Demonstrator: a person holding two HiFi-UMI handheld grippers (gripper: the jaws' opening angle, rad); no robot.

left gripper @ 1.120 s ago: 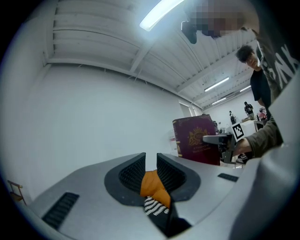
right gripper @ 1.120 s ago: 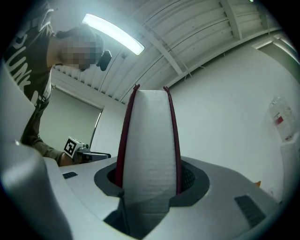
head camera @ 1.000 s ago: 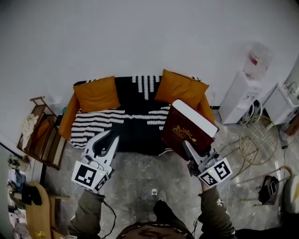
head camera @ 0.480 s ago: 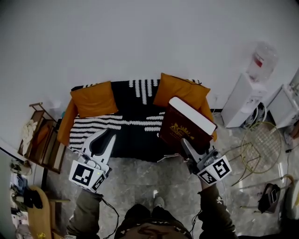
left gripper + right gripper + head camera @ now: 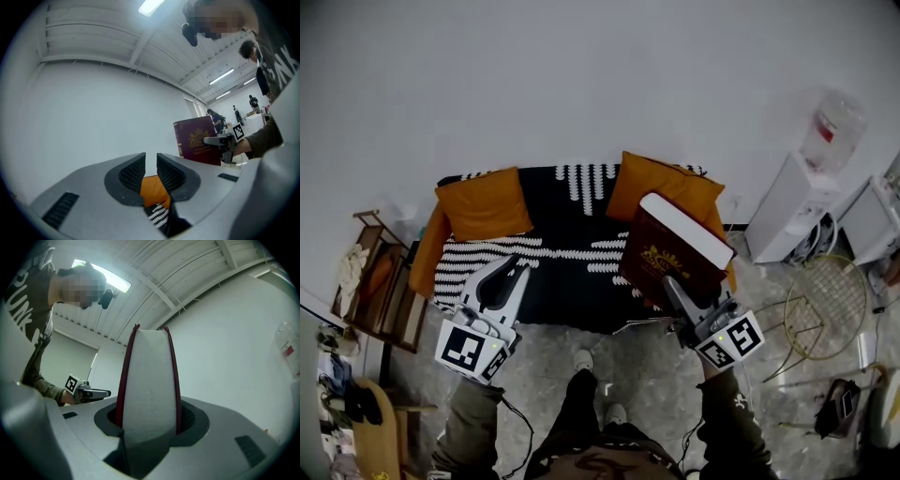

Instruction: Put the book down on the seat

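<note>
Book (image 5: 149, 380) upright, clamped between right gripper (image 5: 149, 417) fingers (image 5: 188, 418)

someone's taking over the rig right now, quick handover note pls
Right gripper: shut on the dark red book, gripping its lower edge, book standing up from the jaws.
Left gripper: empty, jaws a narrow gap apart, held out towards the seat's left half.
Book: in the air over the right end of the seat, in front of the right orange cushion.
Done: book is in the grip and at the sofa.
Left: lower it flat onto the striped seat, then open the jaws.
</note>
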